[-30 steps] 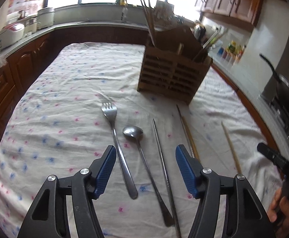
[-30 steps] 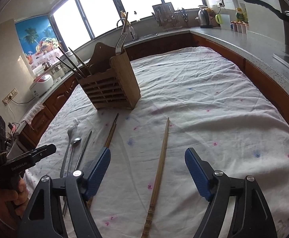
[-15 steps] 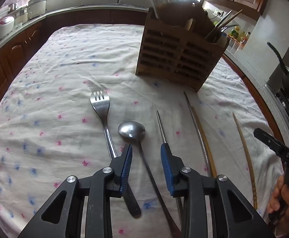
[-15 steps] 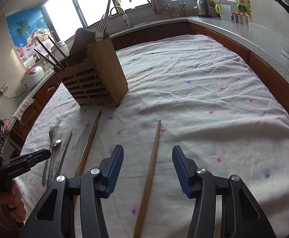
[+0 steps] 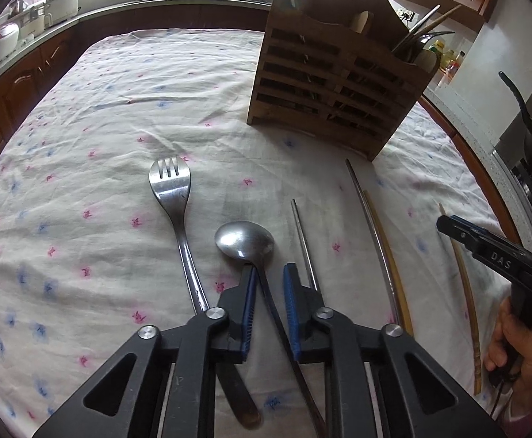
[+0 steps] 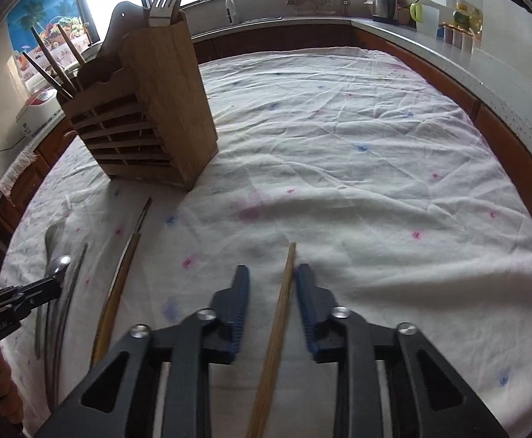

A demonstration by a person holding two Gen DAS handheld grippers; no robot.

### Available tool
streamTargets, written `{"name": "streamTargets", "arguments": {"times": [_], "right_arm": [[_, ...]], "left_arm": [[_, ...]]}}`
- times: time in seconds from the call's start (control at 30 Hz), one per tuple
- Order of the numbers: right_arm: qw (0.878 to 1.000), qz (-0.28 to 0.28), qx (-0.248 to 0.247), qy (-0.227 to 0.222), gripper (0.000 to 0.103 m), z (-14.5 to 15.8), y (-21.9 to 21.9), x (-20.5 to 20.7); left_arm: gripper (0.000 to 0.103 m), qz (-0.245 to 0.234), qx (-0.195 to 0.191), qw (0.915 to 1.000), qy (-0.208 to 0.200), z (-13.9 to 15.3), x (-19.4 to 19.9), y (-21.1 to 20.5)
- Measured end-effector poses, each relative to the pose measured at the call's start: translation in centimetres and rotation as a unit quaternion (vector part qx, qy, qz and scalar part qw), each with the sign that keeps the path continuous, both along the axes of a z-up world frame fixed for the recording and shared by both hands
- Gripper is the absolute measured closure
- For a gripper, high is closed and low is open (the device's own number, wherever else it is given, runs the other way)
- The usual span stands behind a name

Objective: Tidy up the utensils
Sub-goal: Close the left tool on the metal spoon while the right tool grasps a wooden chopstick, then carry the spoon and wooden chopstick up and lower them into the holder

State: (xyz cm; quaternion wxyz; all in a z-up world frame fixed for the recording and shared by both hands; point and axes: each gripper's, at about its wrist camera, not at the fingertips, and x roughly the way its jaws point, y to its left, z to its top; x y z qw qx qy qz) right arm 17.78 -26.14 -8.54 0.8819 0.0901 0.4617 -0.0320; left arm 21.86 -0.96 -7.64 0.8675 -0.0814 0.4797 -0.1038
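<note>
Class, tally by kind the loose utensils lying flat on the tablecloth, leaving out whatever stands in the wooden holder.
Forks: 1
Spoons: 1
Metal chopsticks: 2
Wooden chopsticks: 2
Total: 6

A white tablecloth [image 5: 101, 116] sprinkled with small pink and blue flowers covers the table. On it lie a silver-grey steel fork [image 5: 171, 189] and spoon [image 5: 244, 241], a grey metal chopstick [image 5: 304, 244] and a pale tan wooden chopstick [image 6: 282, 303]. Toward the far edge stands a brown slatted wooden utensil holder [image 5: 331, 84]. Both the left gripper [image 5: 269, 277] and right gripper [image 6: 271, 277] are black with blue ribbed pads.
</note>
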Motion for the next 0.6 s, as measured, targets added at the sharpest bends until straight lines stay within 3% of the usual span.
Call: {"name": "streamTargets", "arguments": {"times": [0.03, 0.13, 0.6], "right_arm": [[1.000, -0.002, -0.005, 0.000, 0.095, -0.1, -0.1, 0.1], [1.000, -0.003, 0.013, -0.002, 0.097, -0.1, -0.5, 0.1], [0.997, 0.022, 0.063, -0.045, 0.098, 3.8, 1.4, -2.8]], "left_arm": [[0.096, 0.000, -0.006, 1.0000, 0.001, -0.1, 0.1, 0.1], [0.097, -0.001, -0.020, 0.9998, 0.000, -0.4, 0.3, 0.5], [0.102, -0.004, -0.053, 0.9983, -0.024, 1.9, -1.7, 1.4]]}}
